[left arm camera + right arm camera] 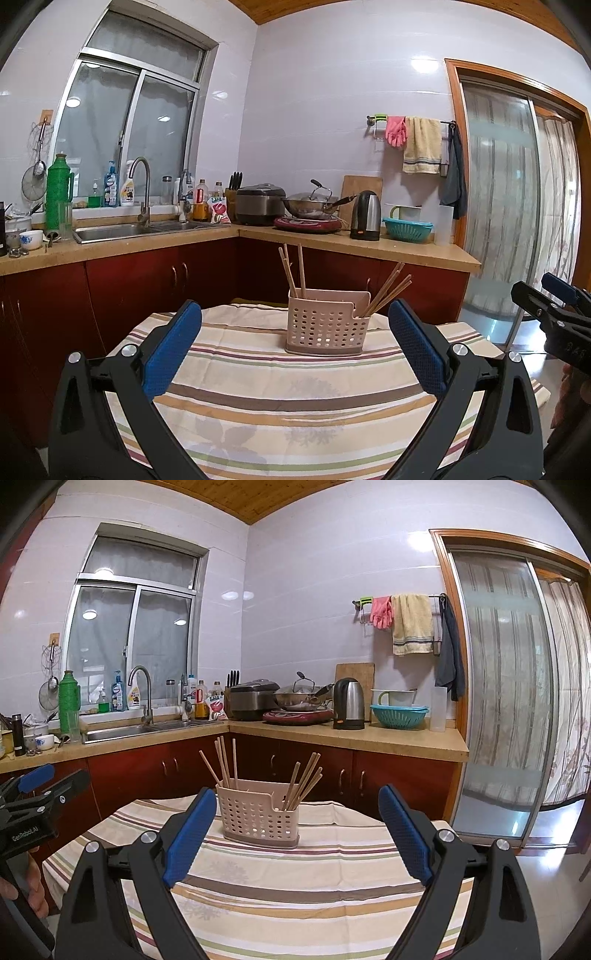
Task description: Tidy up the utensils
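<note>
Holder (pixel 327 325) is sitting mid-counter (pixel 258 387), straight ahead of both grippers | chopsticks (pixel 388 293) are standing upright-tilted in two bunches | left gripper (pixel 295 347) and right gripper (pixel 297 832) are gaping released, empty | right is appearing marginally nearer.

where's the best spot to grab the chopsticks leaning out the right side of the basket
Probably the bare upper shafts of the right-hand chopsticks, above the basket rim, coming from the right or from above. They fan out tilted to the right, so that side is clear, while their lower ends are hidden inside. The right gripper is open and empty.
</note>
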`<action>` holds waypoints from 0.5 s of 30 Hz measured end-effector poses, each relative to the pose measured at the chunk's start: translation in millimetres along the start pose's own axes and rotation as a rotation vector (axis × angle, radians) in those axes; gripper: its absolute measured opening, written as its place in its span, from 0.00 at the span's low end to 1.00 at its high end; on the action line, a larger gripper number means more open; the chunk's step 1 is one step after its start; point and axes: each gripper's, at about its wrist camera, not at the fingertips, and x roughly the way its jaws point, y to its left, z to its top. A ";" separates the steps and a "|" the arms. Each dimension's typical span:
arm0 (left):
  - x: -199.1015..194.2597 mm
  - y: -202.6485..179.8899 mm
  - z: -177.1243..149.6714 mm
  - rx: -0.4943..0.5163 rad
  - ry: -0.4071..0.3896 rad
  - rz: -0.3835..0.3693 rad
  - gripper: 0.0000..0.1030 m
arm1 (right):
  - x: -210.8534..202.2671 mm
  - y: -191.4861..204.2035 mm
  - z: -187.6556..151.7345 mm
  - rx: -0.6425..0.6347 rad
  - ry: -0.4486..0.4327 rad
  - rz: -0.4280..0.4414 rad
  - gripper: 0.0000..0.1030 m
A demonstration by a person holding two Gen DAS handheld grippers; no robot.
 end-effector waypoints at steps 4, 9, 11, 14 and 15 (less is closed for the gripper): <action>0.9 1.7 -1.2 -0.006 0.005 0.005 0.96 | -0.1 0.8 -0.7 0.000 0.002 0.001 0.84; 3.7 3.7 -1.6 -0.013 0.014 0.011 0.96 | -0.4 1.8 -1.3 -0.002 0.002 0.001 0.84; 5.0 4.3 -1.9 -0.017 0.019 0.014 0.96 | -0.3 1.9 -1.4 -0.002 0.003 0.001 0.84; 6.9 5.0 -2.5 -0.022 0.031 0.017 0.96 | -0.4 2.1 -1.1 -0.002 0.003 0.001 0.84; 7.6 5.4 -2.7 -0.024 0.035 0.015 0.96 | -0.4 2.1 -1.1 -0.002 0.003 0.001 0.84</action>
